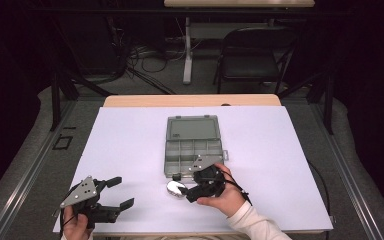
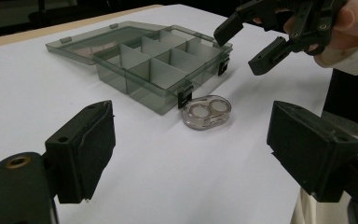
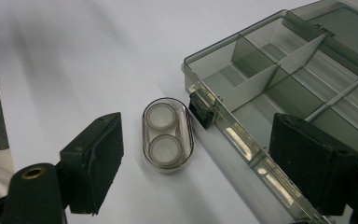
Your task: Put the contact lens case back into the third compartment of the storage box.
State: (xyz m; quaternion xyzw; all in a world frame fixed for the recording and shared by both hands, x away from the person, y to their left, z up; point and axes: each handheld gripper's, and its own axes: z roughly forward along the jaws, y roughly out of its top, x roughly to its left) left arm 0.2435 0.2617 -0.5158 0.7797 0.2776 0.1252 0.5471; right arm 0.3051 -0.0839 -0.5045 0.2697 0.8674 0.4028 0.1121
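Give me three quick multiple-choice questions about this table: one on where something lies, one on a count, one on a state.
1. Where does the small clear oval case with two round wells lie?
A. inside the box
B. on the white table beside the box's near edge
C. on the lid

2. How many black latches show on the smoky grey plastic compartment box in the left gripper view?
A. two
B. five
C. none

3. How is the box?
A. open, lid laid back
B. shut
C. upside down

Answers: 1 B, the case rests on the table by a latch. 2 A, one latch near each front corner. 3 A, the dividers are exposed.
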